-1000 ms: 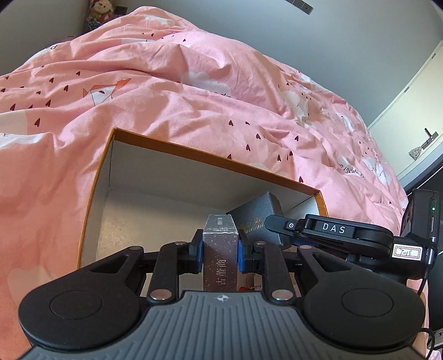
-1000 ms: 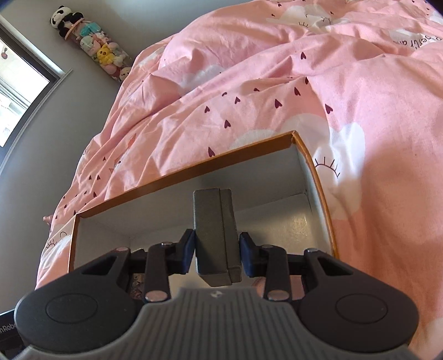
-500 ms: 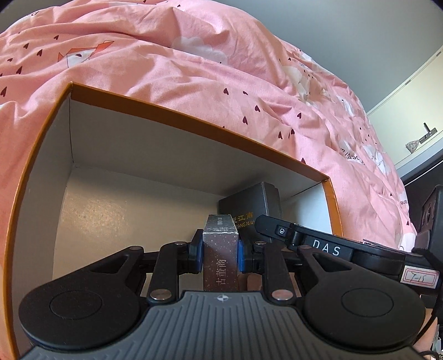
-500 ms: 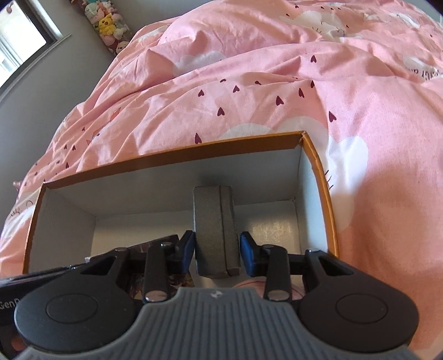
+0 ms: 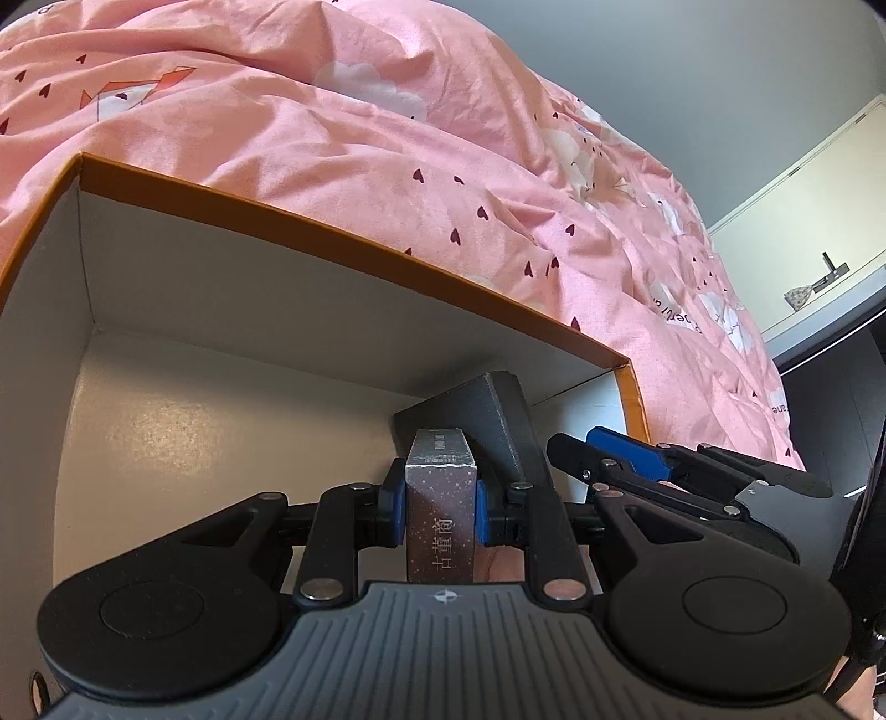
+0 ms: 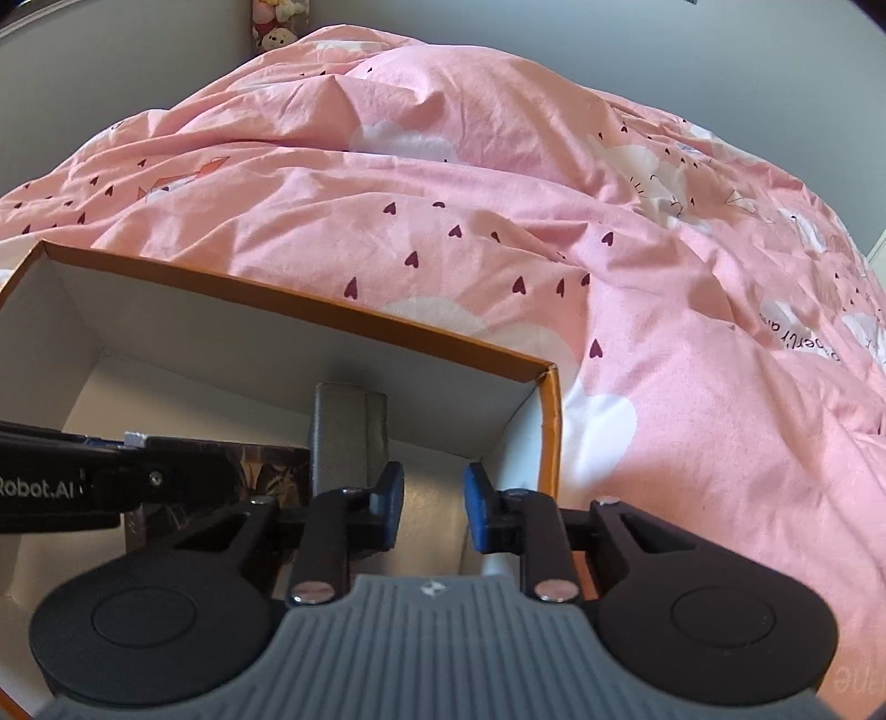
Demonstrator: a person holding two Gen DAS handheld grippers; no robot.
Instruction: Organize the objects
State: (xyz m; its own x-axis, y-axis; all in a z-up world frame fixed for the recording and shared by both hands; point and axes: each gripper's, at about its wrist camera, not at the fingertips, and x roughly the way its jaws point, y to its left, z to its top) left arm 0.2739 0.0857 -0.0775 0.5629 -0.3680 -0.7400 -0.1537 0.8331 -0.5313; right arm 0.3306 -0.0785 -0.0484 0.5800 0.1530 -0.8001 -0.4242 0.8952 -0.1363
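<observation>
An open orange-rimmed cardboard box (image 5: 343, 243) with a white inside lies on a pink bed cover; it also shows in the right wrist view (image 6: 310, 302). My left gripper (image 5: 440, 501) is shut on a silver sparkly carton (image 5: 441, 523) and holds it inside the box. A dark grey box (image 5: 487, 410) stands in the box just behind it. In the right wrist view that grey box (image 6: 346, 437) stands left of my right gripper (image 6: 429, 507), which is open and empty. The right gripper also shows in the left wrist view (image 5: 653, 471).
The pink bed cover (image 6: 498, 194) with small hearts rises behind and to the right of the box. A grey wall and a white cabinet (image 5: 803, 221) lie at the far right. Plush toys (image 6: 277, 22) hang on the wall behind the bed.
My right gripper has opened and let go of the dark grey box, which now stands in the orange-rimmed box. The right gripper has shifted right. My left gripper has moved further into the box.
</observation>
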